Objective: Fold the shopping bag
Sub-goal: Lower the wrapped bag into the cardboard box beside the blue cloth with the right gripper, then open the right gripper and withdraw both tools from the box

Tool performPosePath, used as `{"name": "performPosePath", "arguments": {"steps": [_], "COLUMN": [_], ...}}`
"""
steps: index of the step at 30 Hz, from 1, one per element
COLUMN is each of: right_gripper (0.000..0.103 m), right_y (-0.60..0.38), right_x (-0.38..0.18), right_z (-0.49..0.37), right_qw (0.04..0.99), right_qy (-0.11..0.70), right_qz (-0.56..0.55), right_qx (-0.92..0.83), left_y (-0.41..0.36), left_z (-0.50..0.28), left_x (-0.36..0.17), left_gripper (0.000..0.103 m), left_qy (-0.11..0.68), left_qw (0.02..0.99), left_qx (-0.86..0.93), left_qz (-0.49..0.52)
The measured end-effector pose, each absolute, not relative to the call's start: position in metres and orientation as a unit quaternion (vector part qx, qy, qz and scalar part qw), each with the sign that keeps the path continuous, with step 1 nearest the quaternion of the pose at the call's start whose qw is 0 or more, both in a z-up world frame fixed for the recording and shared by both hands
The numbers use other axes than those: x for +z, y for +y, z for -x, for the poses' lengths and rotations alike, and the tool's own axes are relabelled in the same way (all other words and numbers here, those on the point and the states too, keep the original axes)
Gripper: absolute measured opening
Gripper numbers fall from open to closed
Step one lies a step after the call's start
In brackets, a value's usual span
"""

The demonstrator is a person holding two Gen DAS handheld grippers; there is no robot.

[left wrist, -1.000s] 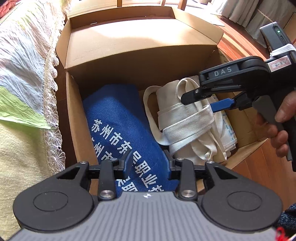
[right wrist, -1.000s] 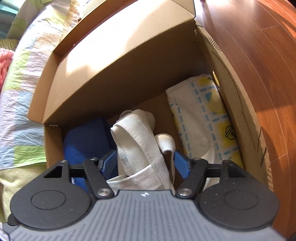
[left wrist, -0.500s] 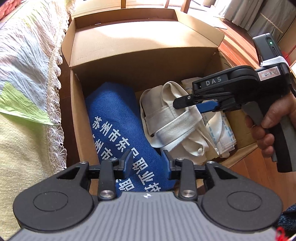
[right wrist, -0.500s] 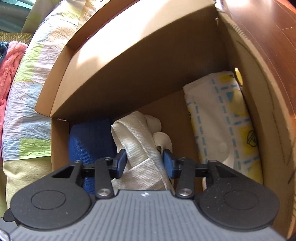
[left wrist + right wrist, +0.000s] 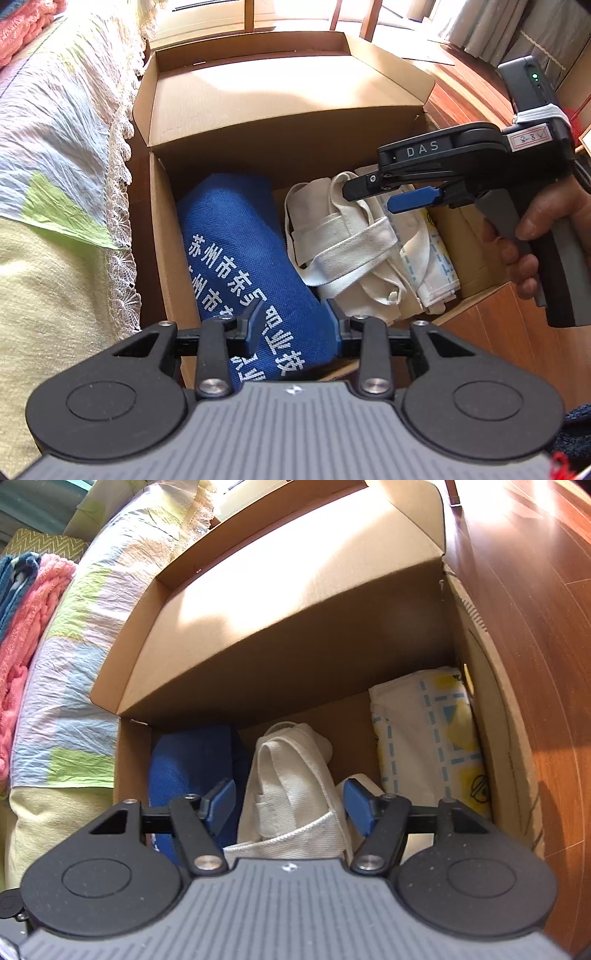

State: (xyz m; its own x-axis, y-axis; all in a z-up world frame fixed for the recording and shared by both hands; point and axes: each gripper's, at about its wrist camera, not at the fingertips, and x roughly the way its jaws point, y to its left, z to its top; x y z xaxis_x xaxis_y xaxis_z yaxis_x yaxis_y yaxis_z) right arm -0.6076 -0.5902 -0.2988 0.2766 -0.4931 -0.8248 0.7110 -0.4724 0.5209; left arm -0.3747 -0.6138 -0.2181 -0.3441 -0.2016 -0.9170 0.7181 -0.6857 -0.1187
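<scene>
1. Both pairs of jaws stand apart and hold nothing: the right gripper (image 5: 290, 806) has its blue pads spread wide to either side of the cream bag, above it, and the left gripper (image 5: 295, 326) is parted to a middling gap above the blue bag's near end.
2. One cardboard box (image 5: 162, 236) holds three folded bags, lying side by side.
3. One blue bag (image 5: 240, 251) with white printed characters lies against the box's left wall; its long axis runs from the box's near edge toward the far wall.
4. One cream canvas bag (image 5: 343, 247), the shopping bag under the right gripper, sits in the middle of the box, with its wide straps wrapped across it and one strap loop pointing to the far wall.
5. One white bag with a blue and yellow pattern (image 5: 436, 738) lies against the box's right wall, lengthwise like the blue one.
6. One patchwork cloth (image 5: 48, 147) with a lace edge lies just left of the box, and wooden floor (image 5: 535, 627) to its right.
</scene>
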Motion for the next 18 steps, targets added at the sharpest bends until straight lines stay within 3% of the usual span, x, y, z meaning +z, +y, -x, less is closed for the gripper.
{"name": "performPosePath", "arguments": {"steps": [9, 11, 18], "right_gripper": [0.062, 0.065, 0.071], "right_y": [-0.569, -0.558, -0.508], "right_x": [-0.26, -0.246, -0.2], "right_z": [0.611, 0.605, 0.584], "right_qw": [0.523, 0.533, 0.558], "right_qy": [0.091, 0.113, 0.176], "right_qz": [-0.579, -0.565, -0.521], "right_qx": [-0.619, -0.62, -0.621], "left_y": [-0.598, -0.591, -0.58], "left_z": [0.369, 0.368, 0.351], "left_x": [-0.196, -0.186, -0.143], "left_gripper": [0.042, 0.046, 0.053], "left_qy": [0.245, 0.238, 0.316], "left_qw": [0.327, 0.345, 0.392], "left_qx": [-0.764, -0.754, -0.725], "left_qz": [-0.5, -0.505, -0.47]}}
